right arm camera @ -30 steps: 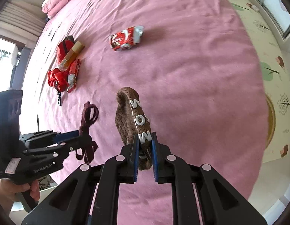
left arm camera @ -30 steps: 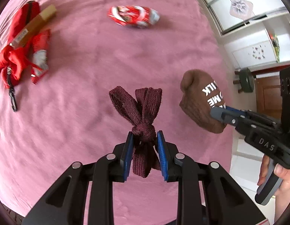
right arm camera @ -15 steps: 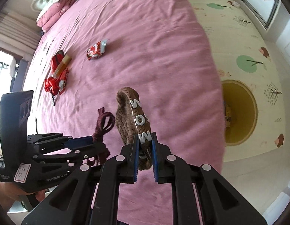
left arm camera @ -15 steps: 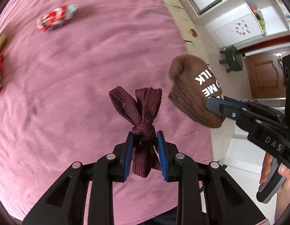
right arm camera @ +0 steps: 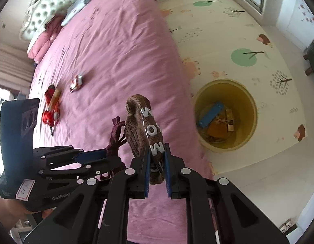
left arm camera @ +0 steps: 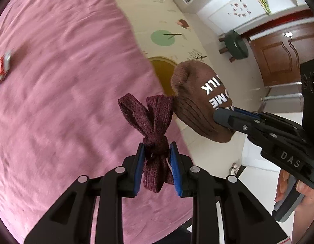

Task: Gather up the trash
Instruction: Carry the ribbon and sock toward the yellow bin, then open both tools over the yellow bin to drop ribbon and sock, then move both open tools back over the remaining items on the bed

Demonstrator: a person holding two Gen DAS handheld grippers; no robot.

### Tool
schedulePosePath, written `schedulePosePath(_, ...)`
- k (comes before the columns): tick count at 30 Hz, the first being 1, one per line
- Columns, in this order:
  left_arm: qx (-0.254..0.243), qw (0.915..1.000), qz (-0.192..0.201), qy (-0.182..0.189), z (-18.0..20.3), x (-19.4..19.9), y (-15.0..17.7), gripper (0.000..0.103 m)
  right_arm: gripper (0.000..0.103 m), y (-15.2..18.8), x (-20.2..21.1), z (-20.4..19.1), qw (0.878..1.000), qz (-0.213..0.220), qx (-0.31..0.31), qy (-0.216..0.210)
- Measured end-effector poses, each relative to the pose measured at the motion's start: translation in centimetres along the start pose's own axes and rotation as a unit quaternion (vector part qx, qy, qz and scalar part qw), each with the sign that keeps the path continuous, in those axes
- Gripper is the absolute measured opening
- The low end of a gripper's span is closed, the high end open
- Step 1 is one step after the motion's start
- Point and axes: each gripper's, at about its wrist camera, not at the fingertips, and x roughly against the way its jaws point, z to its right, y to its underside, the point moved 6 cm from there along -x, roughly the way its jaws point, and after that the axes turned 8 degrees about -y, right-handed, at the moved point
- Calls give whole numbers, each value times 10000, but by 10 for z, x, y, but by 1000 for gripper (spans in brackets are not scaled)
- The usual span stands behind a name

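Note:
My left gripper [left arm camera: 157, 148] is shut on a knotted maroon lace [left arm camera: 150, 120] and holds it in the air over the edge of the pink bed [left arm camera: 55, 81]. My right gripper [right arm camera: 157, 154] is shut on a brown sock with white letters [right arm camera: 139, 126], also held up; the sock shows in the left wrist view [left arm camera: 197, 105] beside the lace. The left gripper and lace [right arm camera: 115, 134] show at the left of the right wrist view. A yellow bin [right arm camera: 248, 99] with trash inside stands on the floor to the right of the bed.
A red wrapper [right arm camera: 76, 82] and a red pouch with a brown tube [right arm camera: 52, 105] lie on the bed. Pillows [right arm camera: 55, 10] lie at the far end. A patterned floor mat [right arm camera: 228, 30] surrounds the bin. A green stool [left arm camera: 236, 44] stands by a wooden door [left arm camera: 283, 55].
Both grippers have swung to the right, from over the bed toward its edge, carrying the lace and the sock. The yellow bin has come into view.

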Motion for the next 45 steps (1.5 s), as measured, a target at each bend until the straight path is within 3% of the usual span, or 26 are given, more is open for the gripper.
schedulePosePath(12, -429, 9988, -160, 194, 57, -29, -56, 26, 12, -27, 36, 74, 9978, 345, -532, 197)
schedulePosePath(22, -898, 9950, -129, 415, 109, -37, -82, 28, 13, -43, 55, 112, 9954, 467, -662, 504)
schedulePosePath(26, -995, 9939, -44, 473, 119, -34, -91, 66, 21, -54, 70, 124, 9934, 599, -755, 617)
schedulePosePath(28, -1023, 9937, 7, 451, 119, -30, -92, 70, 23, -57, 75, 129, 9928, 621, -794, 647)
schedulePosePath(30, -1006, 9942, 7, 393, 118, -29, -92, 72, 27, -59, 77, 129, 9927, 640, -782, 658)
schedulePosePath(37, -907, 9956, 37, 224, 101, -22, -87, 72, 27, -57, 66, 109, 9951, 481, -623, 597)
schedulePosePath(45, -538, 9981, 302, 67, 53, 8, -72, 73, 32, -59, 45, 50, 9988, 295, -172, 350)
